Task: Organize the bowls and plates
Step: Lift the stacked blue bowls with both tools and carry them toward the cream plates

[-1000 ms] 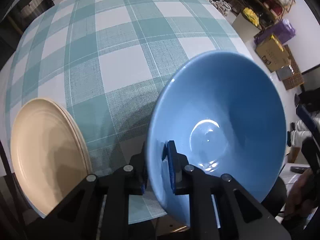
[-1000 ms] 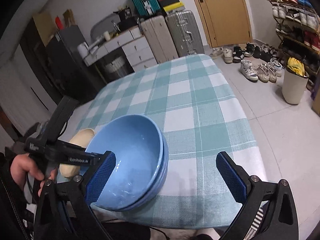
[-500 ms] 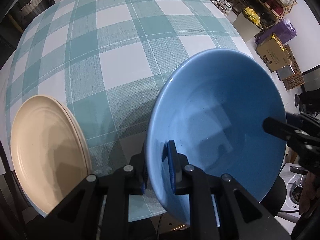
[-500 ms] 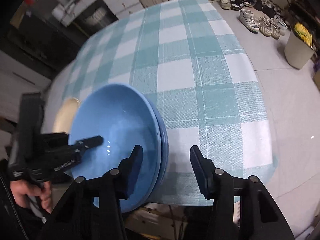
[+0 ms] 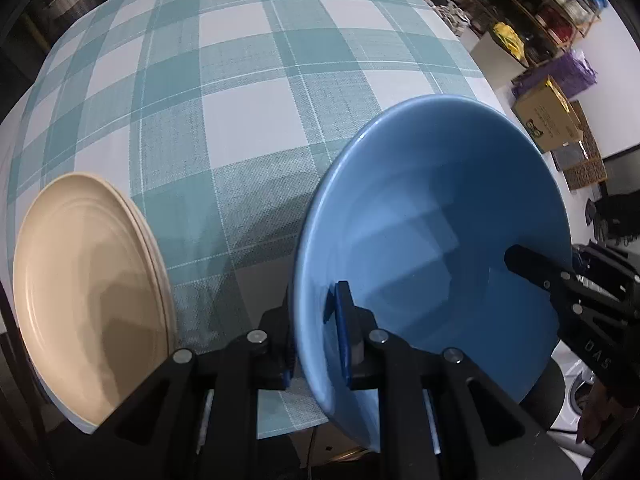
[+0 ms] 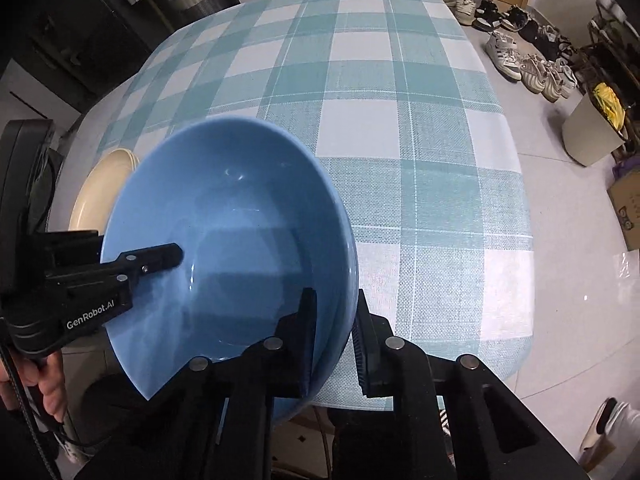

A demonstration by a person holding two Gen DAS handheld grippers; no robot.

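The blue bowl [image 5: 432, 240] sits at the near edge of the checked tablecloth [image 5: 248, 92], with the cream plates [image 5: 88, 280] beside it. The left gripper [image 5: 316, 316] is clamped on the bowl's near rim. The right gripper [image 6: 334, 336] has just been closing, and its 2 fingers now pinch the opposite rim.
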